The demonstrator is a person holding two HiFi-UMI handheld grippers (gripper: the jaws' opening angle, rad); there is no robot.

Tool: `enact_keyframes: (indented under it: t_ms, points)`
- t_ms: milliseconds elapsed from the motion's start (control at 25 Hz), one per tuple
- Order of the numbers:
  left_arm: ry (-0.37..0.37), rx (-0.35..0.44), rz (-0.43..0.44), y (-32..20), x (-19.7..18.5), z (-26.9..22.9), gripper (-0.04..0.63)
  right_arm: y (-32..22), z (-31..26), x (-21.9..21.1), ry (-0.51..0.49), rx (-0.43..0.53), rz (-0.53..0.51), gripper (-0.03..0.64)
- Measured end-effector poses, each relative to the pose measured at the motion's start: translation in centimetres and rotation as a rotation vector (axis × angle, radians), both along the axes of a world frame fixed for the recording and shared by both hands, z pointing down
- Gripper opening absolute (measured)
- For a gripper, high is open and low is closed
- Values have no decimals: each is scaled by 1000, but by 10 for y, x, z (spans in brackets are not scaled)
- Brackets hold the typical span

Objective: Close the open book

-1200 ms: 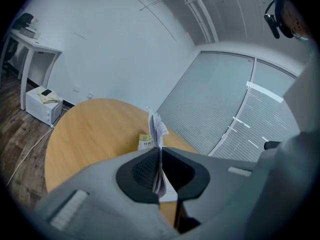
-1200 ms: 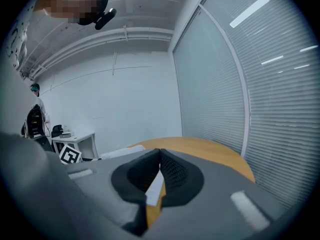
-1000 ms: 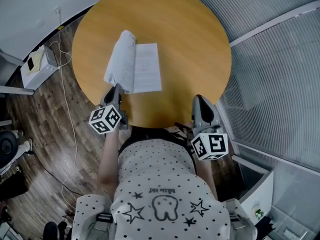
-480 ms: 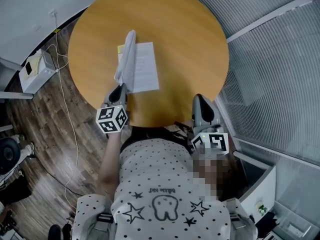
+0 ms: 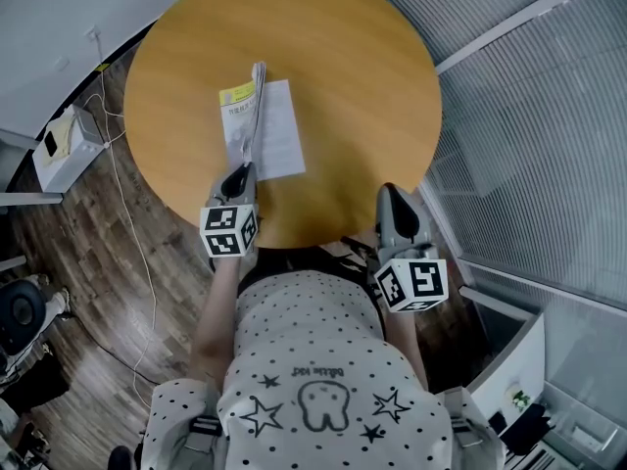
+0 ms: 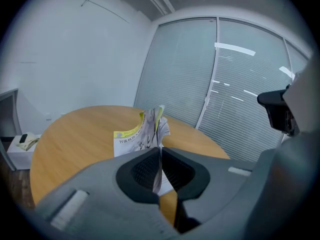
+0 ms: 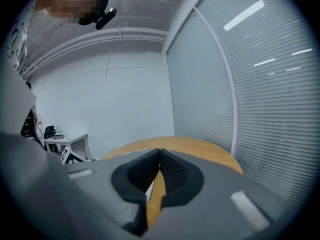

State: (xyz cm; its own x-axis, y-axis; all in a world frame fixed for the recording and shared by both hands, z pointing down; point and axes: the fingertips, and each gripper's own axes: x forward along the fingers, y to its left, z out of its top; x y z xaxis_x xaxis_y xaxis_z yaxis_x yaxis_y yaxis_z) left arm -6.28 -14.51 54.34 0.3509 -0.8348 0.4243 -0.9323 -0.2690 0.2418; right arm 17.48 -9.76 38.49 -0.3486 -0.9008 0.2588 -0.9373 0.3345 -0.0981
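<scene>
Slatted blinds (image 5: 549, 116) border the round table (image 5: 362, 96) bearing the book (image 5: 276, 143).

I see 1 round wooden table (image 5: 343, 86) on dark plank flooring (image 5: 69, 253), blind-covered glass walls (image 5: 549, 116) at right (plain white wall (image 6: 75, 59) left).

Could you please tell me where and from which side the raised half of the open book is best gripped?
Grip the raised half at its near bottom edge, coming from the person's side of the table. It stands almost on edge above the flat page, so that thin edge fits between the jaws; the left gripper is shut on it there.
</scene>
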Motion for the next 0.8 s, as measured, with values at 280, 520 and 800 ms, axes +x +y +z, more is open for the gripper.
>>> enact_keyframes:
  t_ms: [280, 520, 800]
  points:
    - [-96, -27, 97, -5, 22, 8, 26, 0, 0, 5, 0, -6, 18, 5]
    - [-195, -52, 188, -10, 40, 23, 28, -1, 6, 8, 1, -16, 38, 3]
    - [-284, -101, 287, -11, 61, 36, 29, 1, 6, 15, 4, -19, 66, 3]
